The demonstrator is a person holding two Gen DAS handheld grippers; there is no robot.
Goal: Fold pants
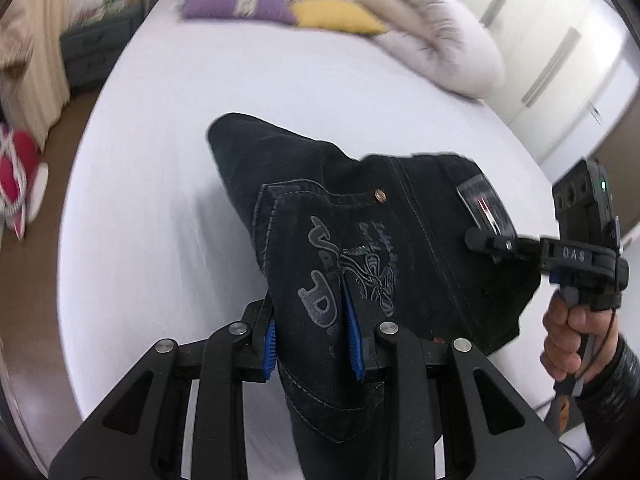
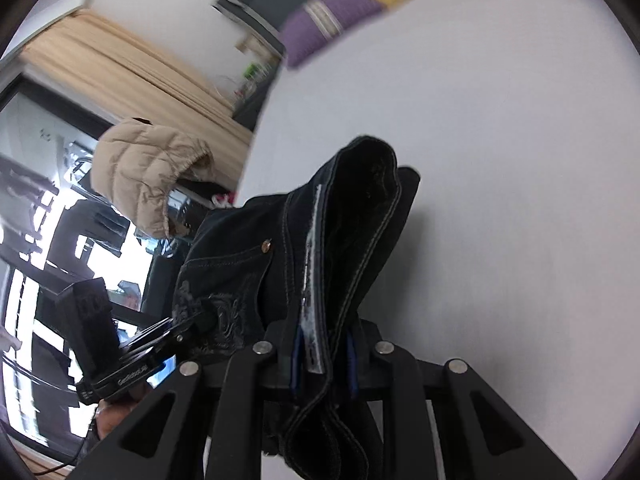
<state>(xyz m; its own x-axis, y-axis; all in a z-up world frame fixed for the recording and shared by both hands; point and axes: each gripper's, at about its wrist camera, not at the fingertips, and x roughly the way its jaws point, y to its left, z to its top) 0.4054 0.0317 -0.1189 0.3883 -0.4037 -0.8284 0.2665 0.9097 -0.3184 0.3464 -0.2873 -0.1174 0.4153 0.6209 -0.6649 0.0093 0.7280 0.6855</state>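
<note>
A bedroom, with a white bed [image 1: 168, 208] below. The black pants [image 1: 360, 248] hang over it, pinched at the waist end by both claws: the left gripper [image 1: 314, 336] clamps the printed pocket, the right gripper [image 2: 324, 356] the waistband. Thick denim looks heavy, floppy and non-slippery; seams and waistband likely give the firmest hold. Pillows [image 1: 280, 4] lie beyond.

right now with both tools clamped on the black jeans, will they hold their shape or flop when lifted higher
Probably flop: the black jeans already drape and bulge between the left tool and the right tool. The thick stitched denim looks fairly heavy, so expect the loose part to sag. Slipping seems unlikely, since both tools pinch bunched cloth above the white bed.
</note>
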